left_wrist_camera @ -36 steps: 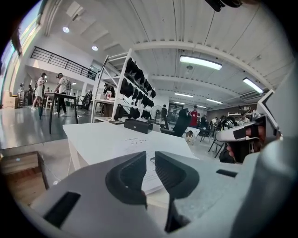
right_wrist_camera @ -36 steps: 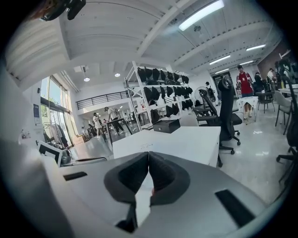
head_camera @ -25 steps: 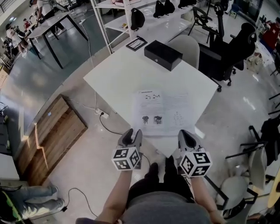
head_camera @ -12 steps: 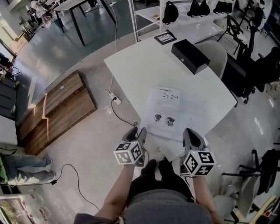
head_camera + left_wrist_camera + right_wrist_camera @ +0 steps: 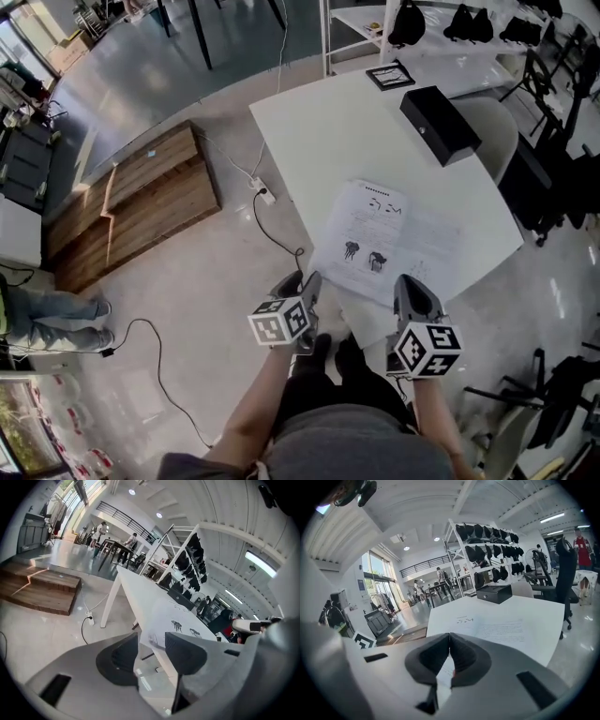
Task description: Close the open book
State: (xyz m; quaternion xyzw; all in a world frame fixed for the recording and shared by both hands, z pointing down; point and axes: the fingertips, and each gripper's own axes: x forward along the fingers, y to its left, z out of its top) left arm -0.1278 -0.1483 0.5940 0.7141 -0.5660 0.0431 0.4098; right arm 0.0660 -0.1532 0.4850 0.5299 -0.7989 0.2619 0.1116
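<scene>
Book (image 5: 389,239) is lying wide open and flat on the white table (image 5: 328,131) with both pages facing up, so honestly none of the closing is done yet. The page with the little dark drawings is the one nearer the left gripper (image 5: 305,286). The text-only page is on the right gripper (image 5: 412,292) side.

Where it sits: ahead of both grippers. Its near edge is just ahead of the right gripper. For the left one it's ahead and off to the right, since that gripper hangs over the floor beside the table's near corner, not over the tabletop. Neither one touches the book as far as I can tell.

Grippers: the left one's jaws have just been opening and stand wide apart now, with nothing between them. In its own view you just see the book's near corner past the gap. The right one's jaws are pinched together at the tips, with no page or anything else clamped that I can make out.

What's left, my guess: basically everything. One gripper has to get to a page edge or cover, lift it and swing it over onto the other half, then maybe press it flat. The wide-open left one looks like the candidate for grabbing the picture page, but that's only my read. A black box (image 5: 439,124) sits further beyond the book, well apart from it, so it shouldn't matter.
</scene>
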